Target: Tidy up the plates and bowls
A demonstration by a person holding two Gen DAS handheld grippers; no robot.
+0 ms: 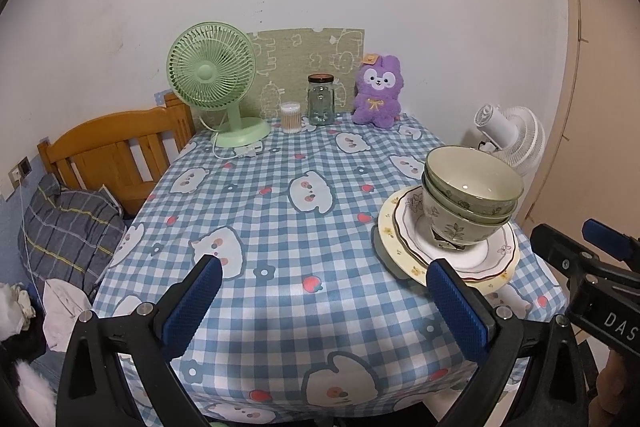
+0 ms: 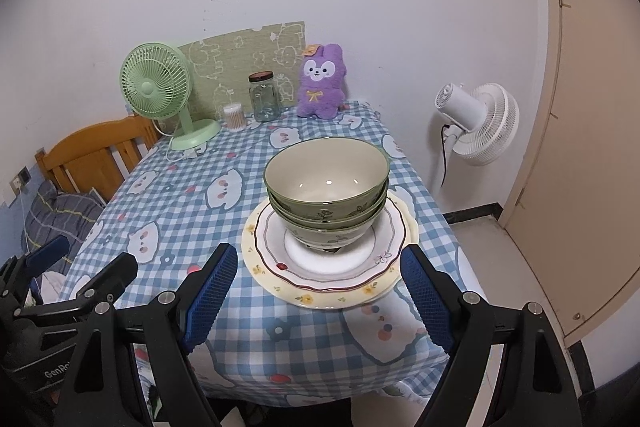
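Note:
Three green bowls (image 2: 326, 183) sit nested, upright, on a white wavy-rimmed plate (image 2: 352, 267). That plate lies on a cream plate with yellow flowers (image 2: 304, 298), near the right edge of the checked table (image 2: 180, 211). My right gripper (image 2: 318, 267) is open just short of the stack, with its blue pads to either side of the plates' near rim and touching nothing. My left gripper (image 1: 324, 277) is open over bare cloth, left of the bowls (image 1: 472, 195) and plates (image 1: 404, 227). Each gripper shows at the other view's edge: the right gripper (image 1: 572, 233), the left gripper (image 2: 90, 261).
Along the table's far edge stand a green desk fan (image 1: 212, 75), a cotton-swab tub (image 1: 290, 117), a glass jar (image 1: 321, 99) and a purple plush toy (image 1: 378, 91). A white floor fan (image 2: 480, 121) and a door (image 2: 592, 107) are to the right. A wooden bed frame (image 1: 116, 143) is on the left.

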